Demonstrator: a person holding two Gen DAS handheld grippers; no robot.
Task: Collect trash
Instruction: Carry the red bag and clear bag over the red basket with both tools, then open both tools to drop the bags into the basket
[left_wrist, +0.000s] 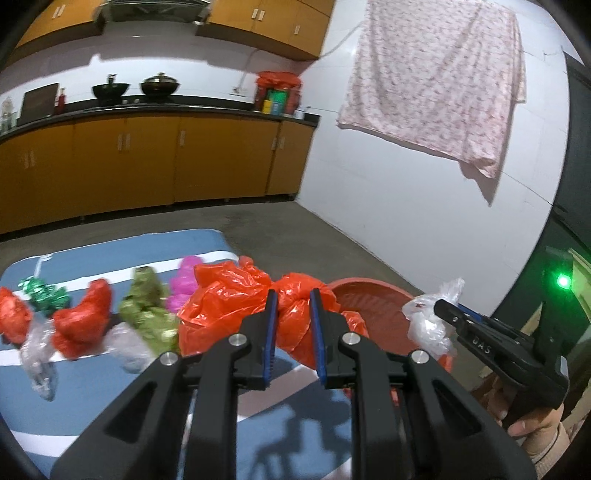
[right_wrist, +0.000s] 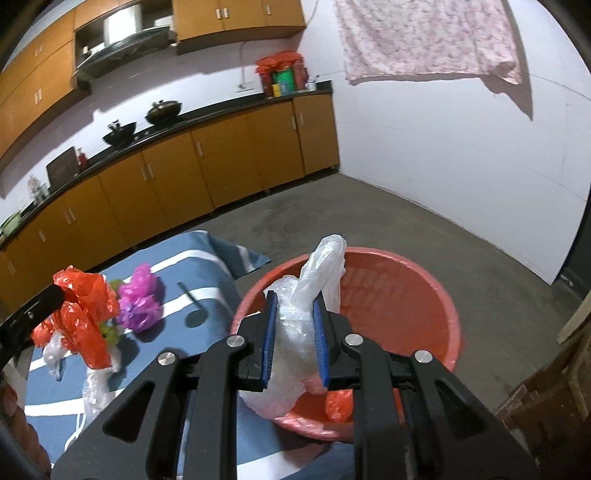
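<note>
Left gripper (left_wrist: 293, 295) clamped on orange plastic bag (left_wrist: 295, 306), held above blue striped mat (left_wrist: 110, 406). Right gripper (right_wrist: 294, 299) clamped on clear plastic bag (right_wrist: 295, 332), over red basin (right_wrist: 424, 295). More crumpled bags (left_wrist: 144, 310) lie on mat.

Orange kitchen cabinets (left_wrist: 147, 162), white wall (left_wrist: 388, 206), grey concrete floor (right_wrist: 388, 221).

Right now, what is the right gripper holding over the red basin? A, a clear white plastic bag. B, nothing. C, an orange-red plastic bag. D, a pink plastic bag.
A: the right gripper is shut on a clear white plastic bag, pinched between its blue fingers above the red basin.
</note>
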